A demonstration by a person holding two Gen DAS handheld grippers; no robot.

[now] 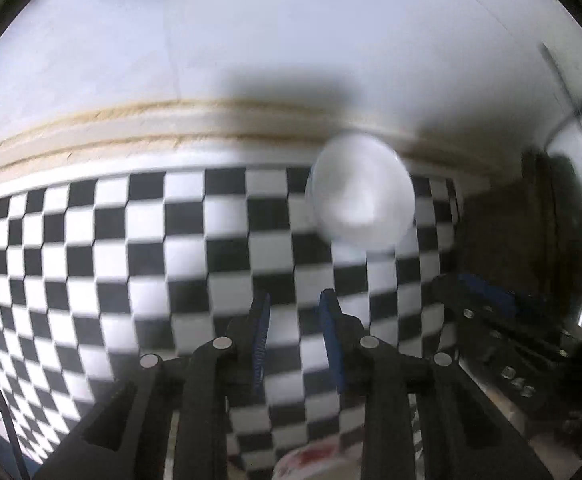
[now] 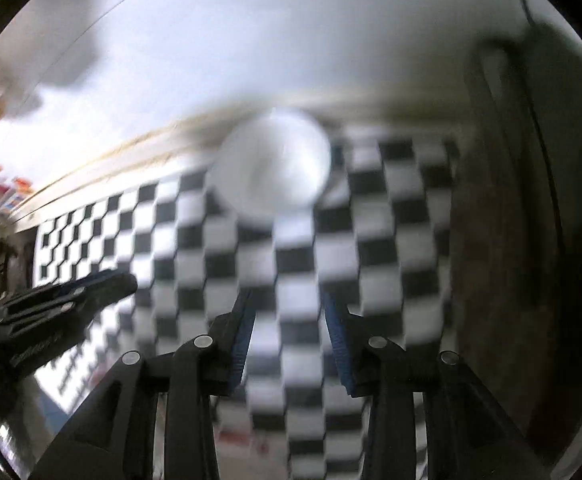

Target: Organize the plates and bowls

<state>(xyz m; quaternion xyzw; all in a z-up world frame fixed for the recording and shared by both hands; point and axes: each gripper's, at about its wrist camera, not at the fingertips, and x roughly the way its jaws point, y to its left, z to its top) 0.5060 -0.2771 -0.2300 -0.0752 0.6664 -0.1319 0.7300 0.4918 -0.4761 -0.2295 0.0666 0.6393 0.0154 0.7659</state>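
**Two empty grippers above a white bowl on a checkered cloth**

In the left wrist view, the left gripper sits at the bottom middle of the frame. Its two blue pads have a small gap between them, and nothing is in that gap. So it is a little open and holds nothing.

A white bowl sits up and to the right of the middle of this frame. It stands on a black and white checkered cloth, close to the cloth's far edge. The bowl is well apart from the gripper's tips. It looks blurry.

The cloth covers the desk, whose pale edge runs as a band across the frame above the cloth. A white wall fills the top.

At the very bottom of the frame, between the gripper's arms, a bit of something white with red marks peeks out. It is too hidden to tell what it is.

In the right wrist view, the right gripper is at the bottom middle. Its blue pads stand apart and nothing is between them, so it is open and empty.

The same white bowl is in the upper middle of this frame, on the checkered cloth. This picture is very blurry.

The left gripper pokes in from the left side of this frame, over the cloth.
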